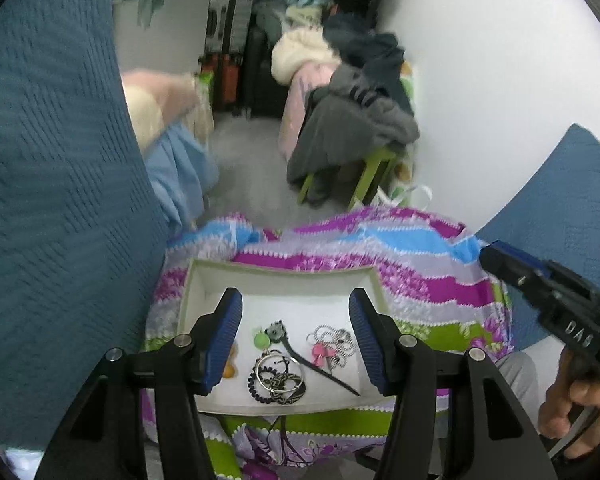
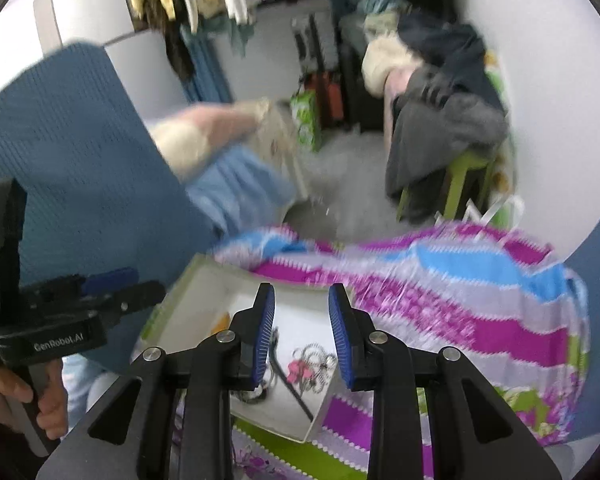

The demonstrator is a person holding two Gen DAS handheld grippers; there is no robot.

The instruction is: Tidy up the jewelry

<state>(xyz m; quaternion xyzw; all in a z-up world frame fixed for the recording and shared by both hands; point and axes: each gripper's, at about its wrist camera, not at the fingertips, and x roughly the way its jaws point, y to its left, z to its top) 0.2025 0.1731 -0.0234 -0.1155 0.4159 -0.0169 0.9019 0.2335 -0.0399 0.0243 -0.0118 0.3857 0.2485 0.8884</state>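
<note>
We hold our left gripper [image 1: 296, 340] over the white box [image 1: 284, 276], its 2 fingers wide apart and holding nothing. Our right gripper [image 2: 302, 338] hangs over the box too, fingers apart and empty. Inside the box lie bangles [image 1: 278, 376], a black hair stick [image 1: 320, 364], a pink bow [image 1: 323, 352] and a silver chain [image 1: 340, 338]. The box sits on a striped cloth [image 1: 420, 276].

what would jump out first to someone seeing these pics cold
The striped magenta, blue and green blanket dominates the middle of both views, with a shallow white tray resting on it. Inside the tray lies a small jumble: bangles, a black hair stick and a pink bow on a bead chain. Both the left gripper and right gripper hover open over it.
</note>
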